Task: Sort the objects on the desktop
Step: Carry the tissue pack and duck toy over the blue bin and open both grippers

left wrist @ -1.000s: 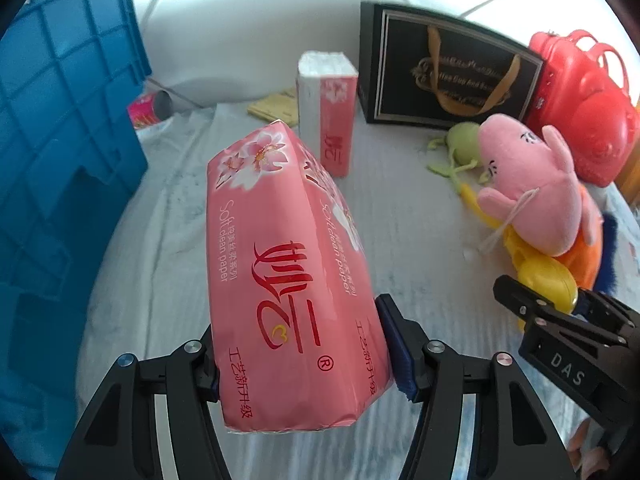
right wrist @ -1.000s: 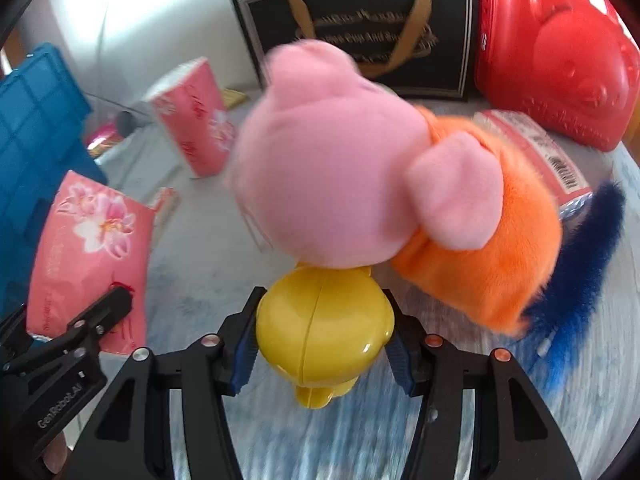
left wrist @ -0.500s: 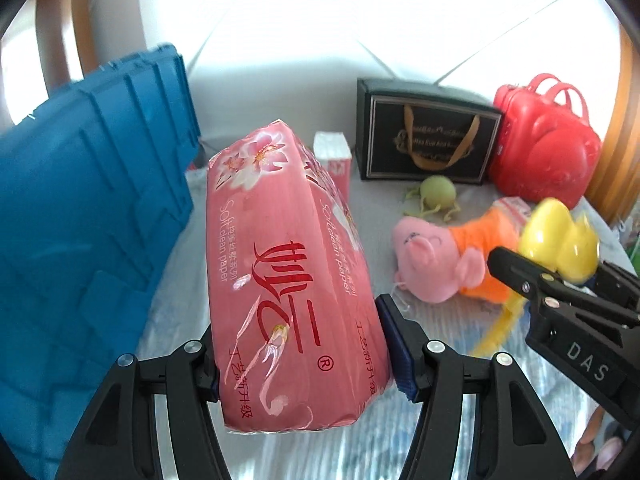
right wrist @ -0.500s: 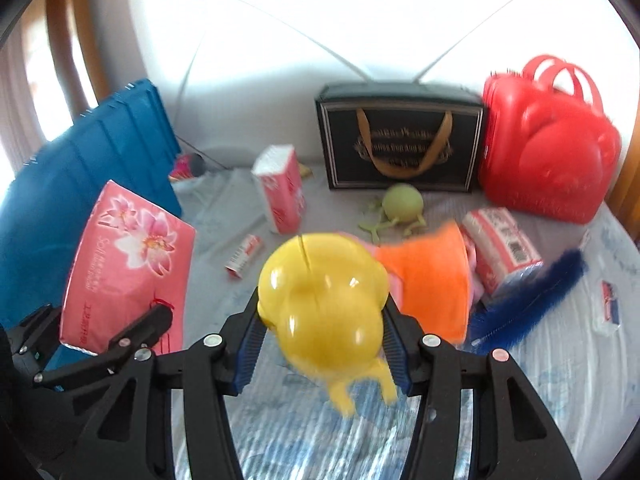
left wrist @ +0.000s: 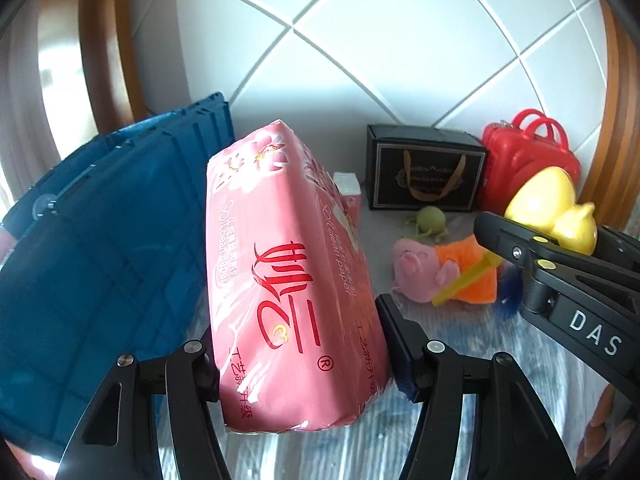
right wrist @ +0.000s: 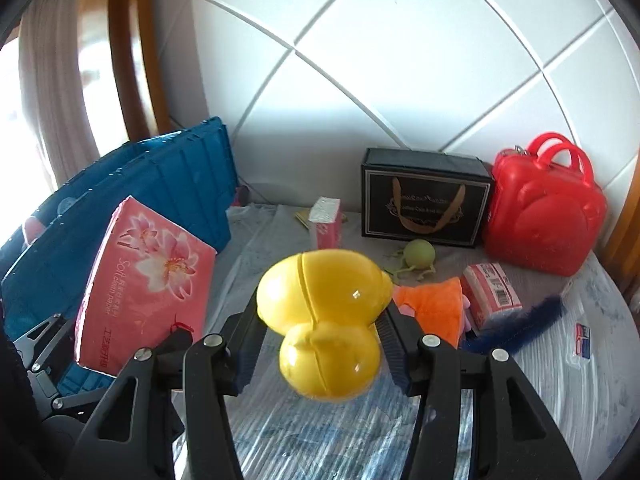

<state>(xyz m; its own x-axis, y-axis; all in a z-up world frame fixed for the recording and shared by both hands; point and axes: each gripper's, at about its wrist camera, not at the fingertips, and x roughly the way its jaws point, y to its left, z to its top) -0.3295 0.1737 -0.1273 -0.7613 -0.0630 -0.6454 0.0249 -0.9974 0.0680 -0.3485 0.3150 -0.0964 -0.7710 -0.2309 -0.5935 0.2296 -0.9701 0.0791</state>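
tissue pack (left wrist: pixel 296 280) clamped left, yellow duck (right wrist: pixel 324 320) right; blue crate (left wrist: pixel 100 248) alongside.

left wrist: above table, facing wall | right wrist: likewise | shared: black gift box (left wrist: pixel 424 174) (right wrist: pixel 424 198)

Two hand-held grippers are raised above a table, both angled downward. The left gripper (left wrist: pixel 298 364) has its jaws clamped against the sides of a pink tissue pack (left wrist: pixel 288 280). The right gripper (right wrist: pixel 320 344), just beside it on the right, has its jaws closed on a yellow duck toy (right wrist: pixel 324 316).
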